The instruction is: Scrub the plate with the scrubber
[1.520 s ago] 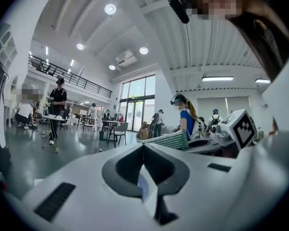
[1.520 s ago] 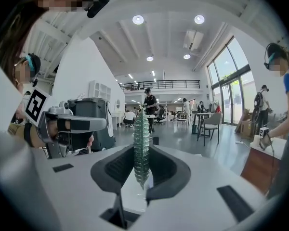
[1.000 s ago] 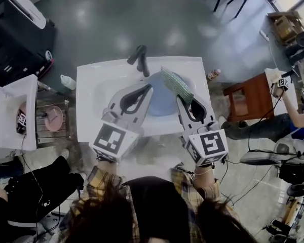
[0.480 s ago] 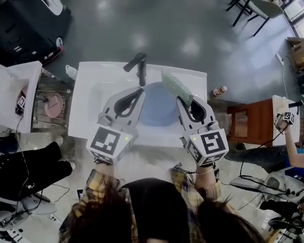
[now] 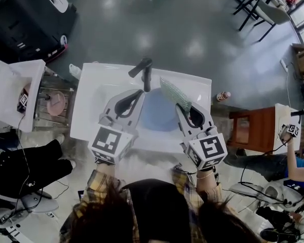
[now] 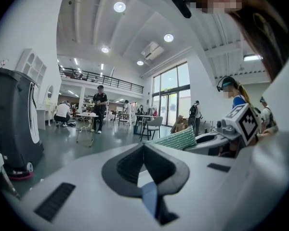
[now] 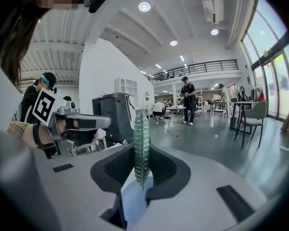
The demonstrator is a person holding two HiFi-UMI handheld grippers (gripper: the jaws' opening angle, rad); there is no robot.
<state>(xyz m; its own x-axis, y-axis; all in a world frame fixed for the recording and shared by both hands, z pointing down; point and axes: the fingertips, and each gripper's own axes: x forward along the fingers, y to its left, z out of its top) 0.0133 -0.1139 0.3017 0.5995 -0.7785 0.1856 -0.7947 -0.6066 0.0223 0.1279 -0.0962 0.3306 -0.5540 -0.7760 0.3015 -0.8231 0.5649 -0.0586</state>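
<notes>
You're dropping twd blue plate point(image 5: 153, 114): R gripper point(image 5: 181, 107) jaws clamp green scrubber point(image 5: 173, 93), L gripper point(image 5: 140, 93) jaws clenched empty; scrubbing's near.

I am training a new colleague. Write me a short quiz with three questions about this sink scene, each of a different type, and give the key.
1. Multiple choice: what is clamped in the right gripper? A) a bottle B) the green scrubber C) nothing
2. True or false: the blue plate is in the basin of the white sink.
3. Fill in: the faucet is ___ in colour.
Key: 1 B; 2 true; 3 black.
</notes>
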